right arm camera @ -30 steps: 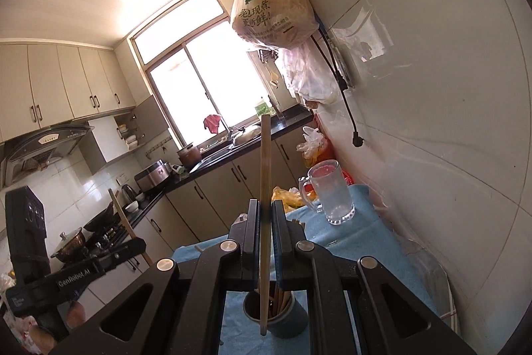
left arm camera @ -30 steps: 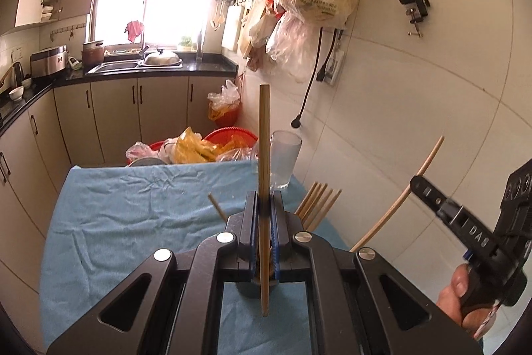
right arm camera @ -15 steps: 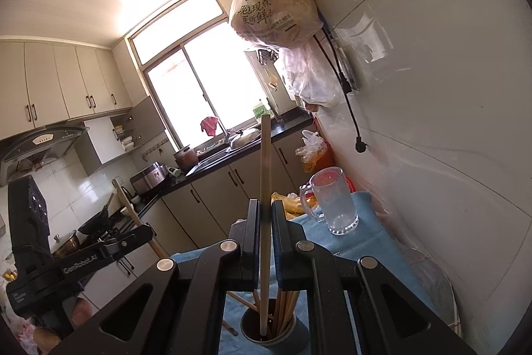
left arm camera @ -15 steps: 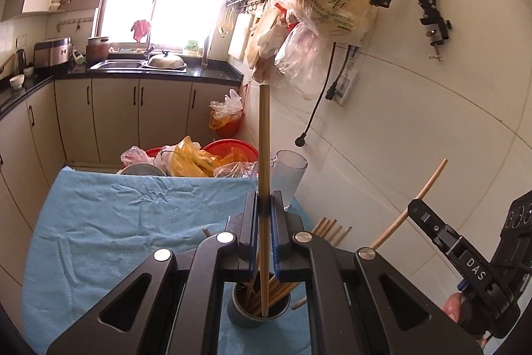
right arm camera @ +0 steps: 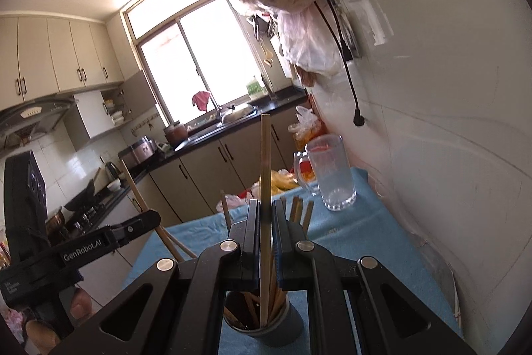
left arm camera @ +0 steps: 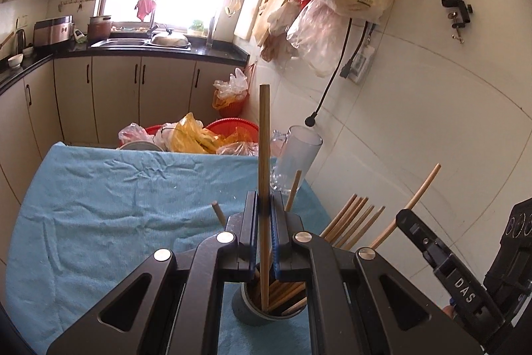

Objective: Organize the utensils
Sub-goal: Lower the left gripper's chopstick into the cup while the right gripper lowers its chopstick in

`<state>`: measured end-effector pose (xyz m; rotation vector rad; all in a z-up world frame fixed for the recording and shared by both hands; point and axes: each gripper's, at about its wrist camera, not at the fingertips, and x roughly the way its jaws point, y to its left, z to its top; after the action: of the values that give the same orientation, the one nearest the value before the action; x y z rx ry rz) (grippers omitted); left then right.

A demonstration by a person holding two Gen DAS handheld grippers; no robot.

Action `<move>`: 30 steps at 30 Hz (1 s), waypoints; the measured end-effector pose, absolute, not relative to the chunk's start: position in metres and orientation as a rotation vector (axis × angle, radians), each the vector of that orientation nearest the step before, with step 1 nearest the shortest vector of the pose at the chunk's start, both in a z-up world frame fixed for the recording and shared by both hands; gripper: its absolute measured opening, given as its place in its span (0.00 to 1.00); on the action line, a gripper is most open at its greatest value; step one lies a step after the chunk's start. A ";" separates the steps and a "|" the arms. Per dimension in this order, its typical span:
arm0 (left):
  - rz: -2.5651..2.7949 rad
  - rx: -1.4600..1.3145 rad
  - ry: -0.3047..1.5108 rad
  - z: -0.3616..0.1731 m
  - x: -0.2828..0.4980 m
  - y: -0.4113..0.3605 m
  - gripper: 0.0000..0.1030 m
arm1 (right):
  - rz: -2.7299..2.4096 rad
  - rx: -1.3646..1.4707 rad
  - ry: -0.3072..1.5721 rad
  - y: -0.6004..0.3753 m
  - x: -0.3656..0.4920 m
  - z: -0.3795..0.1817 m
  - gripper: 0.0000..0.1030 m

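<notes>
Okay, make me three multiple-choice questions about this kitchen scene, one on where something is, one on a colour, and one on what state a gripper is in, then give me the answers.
1. Where does the clear glass mug stand?
A. on the blue cloth near the tiled wall
B. in the sink
C. inside the grey cup

2. What colour is the cloth on the table?
A. red
B. light blue
C. white

3. What is the left gripper doing?
A. standing wide open and empty
B. clamped on a spoon
C. shut on an upright chopstick whose lower end is in the grey cup

Answers: 1 A, the mug sits on the cloth beside the wall. 2 B, the cloth is plainly light blue. 3 C, the pads press on the stick over the cup.
</notes>
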<state>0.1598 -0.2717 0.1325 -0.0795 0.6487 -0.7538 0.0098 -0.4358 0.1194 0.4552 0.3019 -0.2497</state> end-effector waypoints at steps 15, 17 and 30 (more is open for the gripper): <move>-0.747 -0.045 0.727 0.094 0.165 -0.272 0.06 | -0.255 0.485 0.390 -0.437 0.018 0.083 0.07; -0.751 -0.043 0.732 0.091 0.166 -0.273 0.07 | -0.251 0.491 0.403 -0.438 0.021 0.079 0.07; -0.762 -0.043 0.757 0.079 0.170 -0.274 0.07 | -0.246 0.496 0.443 -0.436 0.030 0.066 0.07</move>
<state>0.1703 -0.2736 0.0794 -0.0431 0.7566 -0.7625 0.0304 -0.4364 0.0658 0.4956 0.4435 -0.2455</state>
